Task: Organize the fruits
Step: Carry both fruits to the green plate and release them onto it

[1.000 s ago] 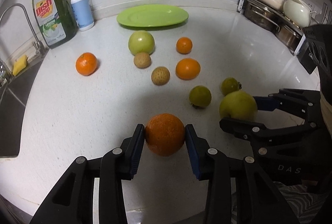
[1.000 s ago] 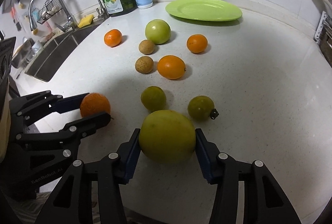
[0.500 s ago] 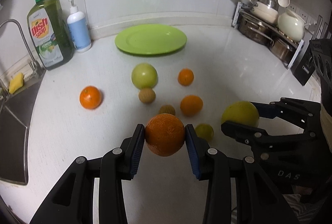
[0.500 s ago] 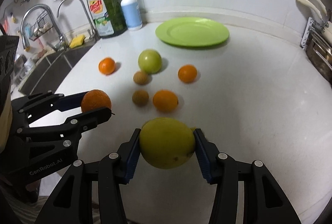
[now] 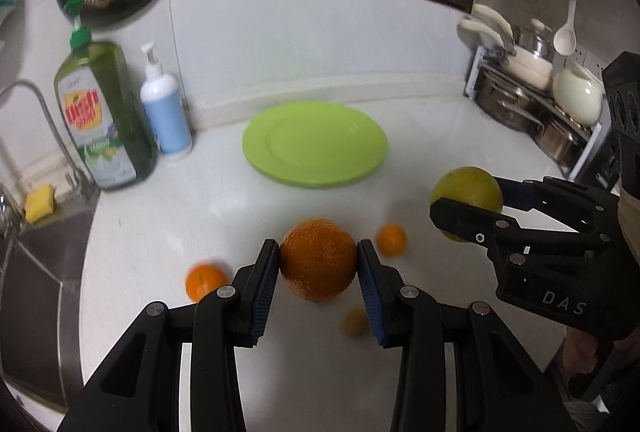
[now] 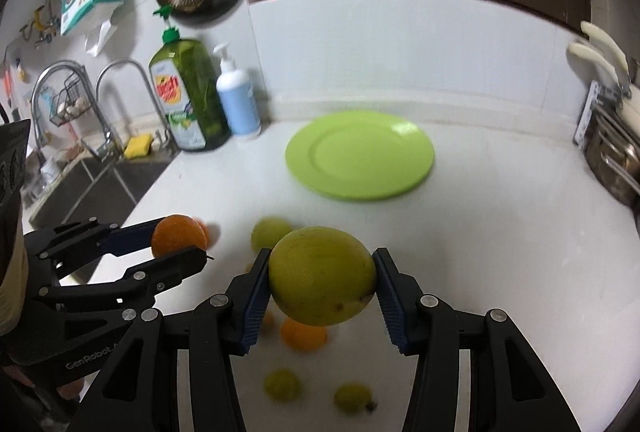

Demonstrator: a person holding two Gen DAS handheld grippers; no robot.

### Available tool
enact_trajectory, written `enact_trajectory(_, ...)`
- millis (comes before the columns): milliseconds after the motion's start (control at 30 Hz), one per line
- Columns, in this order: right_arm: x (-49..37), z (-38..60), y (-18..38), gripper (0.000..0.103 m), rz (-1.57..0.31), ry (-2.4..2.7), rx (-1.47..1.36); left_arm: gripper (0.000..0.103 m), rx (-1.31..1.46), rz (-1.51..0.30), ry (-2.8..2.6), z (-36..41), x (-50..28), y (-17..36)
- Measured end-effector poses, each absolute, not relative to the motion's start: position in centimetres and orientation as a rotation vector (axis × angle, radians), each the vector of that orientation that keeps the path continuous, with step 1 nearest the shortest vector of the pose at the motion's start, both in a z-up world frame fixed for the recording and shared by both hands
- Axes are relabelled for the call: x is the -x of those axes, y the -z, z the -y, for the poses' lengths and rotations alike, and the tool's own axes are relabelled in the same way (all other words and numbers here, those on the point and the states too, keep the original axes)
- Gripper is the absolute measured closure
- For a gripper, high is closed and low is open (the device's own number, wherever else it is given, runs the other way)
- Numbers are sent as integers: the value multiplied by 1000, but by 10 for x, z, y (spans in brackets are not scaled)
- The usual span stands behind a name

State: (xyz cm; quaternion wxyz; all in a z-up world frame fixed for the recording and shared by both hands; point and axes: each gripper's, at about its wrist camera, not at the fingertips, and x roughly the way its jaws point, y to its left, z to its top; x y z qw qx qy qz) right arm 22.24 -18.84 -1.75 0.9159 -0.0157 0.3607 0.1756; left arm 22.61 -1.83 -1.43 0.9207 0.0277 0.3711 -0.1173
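Note:
My left gripper (image 5: 318, 264) is shut on a large orange (image 5: 318, 259), held in the air above the white counter (image 5: 200, 211). My right gripper (image 6: 322, 282) is shut on a big yellow-green fruit (image 6: 322, 282), also lifted. Each gripper shows in the other's view: the right one with its fruit (image 5: 466, 191) at the right, the left one with the orange (image 6: 178, 236) at the left. An empty green plate (image 5: 315, 143) (image 6: 360, 160) lies ahead near the back wall. Below lie small oranges (image 5: 204, 280) (image 5: 392, 240) (image 6: 302, 336) and green fruits (image 6: 270, 232) (image 6: 282, 384), partly hidden.
A dish soap bottle (image 5: 102, 119) and a blue pump bottle (image 5: 166, 111) stand at the back left beside the sink (image 6: 100, 179) and faucet (image 6: 132, 91). A rack of pots (image 5: 532, 99) lines the right edge. A person's hand holds the right gripper's handle.
Both grippers have risen with their fruits and tilted up; the plate and back wall have come into the middle of both views, and the fruits on the counter have slid low.

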Motion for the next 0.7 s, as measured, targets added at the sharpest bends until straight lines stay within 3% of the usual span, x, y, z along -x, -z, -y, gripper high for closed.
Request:
enact_trajectory(367,-296,184,0,53,-704,-339,44,64,-77,-725,270,21,-306,-4)
enact_trajectory(700,-384,184,15,53,-787,-306,61,64,-90,-825,295,29,-402,13)
